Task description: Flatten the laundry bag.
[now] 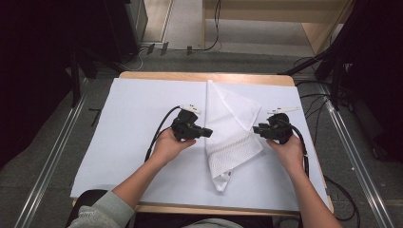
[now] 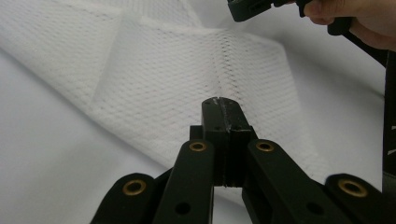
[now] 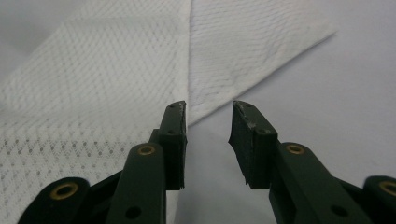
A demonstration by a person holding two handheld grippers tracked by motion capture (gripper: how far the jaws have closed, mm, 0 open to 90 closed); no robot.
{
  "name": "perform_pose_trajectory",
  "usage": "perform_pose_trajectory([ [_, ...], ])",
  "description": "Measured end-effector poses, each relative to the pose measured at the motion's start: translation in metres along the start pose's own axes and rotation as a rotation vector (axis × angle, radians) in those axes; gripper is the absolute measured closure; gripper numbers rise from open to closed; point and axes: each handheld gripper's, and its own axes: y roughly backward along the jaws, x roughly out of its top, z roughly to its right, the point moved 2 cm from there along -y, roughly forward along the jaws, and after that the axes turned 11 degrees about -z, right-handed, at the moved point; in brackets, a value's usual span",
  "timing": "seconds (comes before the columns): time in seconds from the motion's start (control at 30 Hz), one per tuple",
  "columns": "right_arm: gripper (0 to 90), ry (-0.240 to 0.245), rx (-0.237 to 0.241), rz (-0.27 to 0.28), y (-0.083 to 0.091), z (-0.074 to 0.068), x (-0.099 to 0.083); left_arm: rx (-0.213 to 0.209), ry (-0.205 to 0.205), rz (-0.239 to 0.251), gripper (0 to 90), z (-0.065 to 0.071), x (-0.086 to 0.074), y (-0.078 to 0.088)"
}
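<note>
On the white-covered table (image 1: pixel 123 142), folding a mesh cloth (image 1: pixel 233 137) is underway: left gripper (image 1: pixel 205 131) clamped together, empty; right gripper (image 1: pixel 259 129) apart beside the cloth's edge, likely pinching next.

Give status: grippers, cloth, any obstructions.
Left gripper shut, nothing between its jaws, over the white mesh cloth. Right gripper open at the cloth's edge, not gripping. Cloth partly folded on the white table cover. Nothing in the way.

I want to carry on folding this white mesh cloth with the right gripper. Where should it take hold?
Probably the cloth's right-hand hemmed edge, just ahead of the right gripper. Come in low from the right: that edge lies flat on the sheet with nothing on it, and the open jaws already face it.
</note>
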Motion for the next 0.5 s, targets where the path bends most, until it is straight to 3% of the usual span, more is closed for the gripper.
perform_pose_trajectory([
  [0.23,68.6,0.008,0.044,-0.005,-0.002,-0.006,0.002,-0.014,0.022,0.007,90.0,-0.006,-0.009,0.005],
  [0.33,58.6,0.001,0.072,-0.037,-0.004,-0.01,-0.002,-0.002,0.036,0.011,90.0,-0.011,-0.013,0.008],
  [0.5,69.2,0.024,0.062,-0.087,-0.01,-0.017,-0.011,-0.013,0.055,0.046,90.0,-0.017,-0.015,0.018],
])
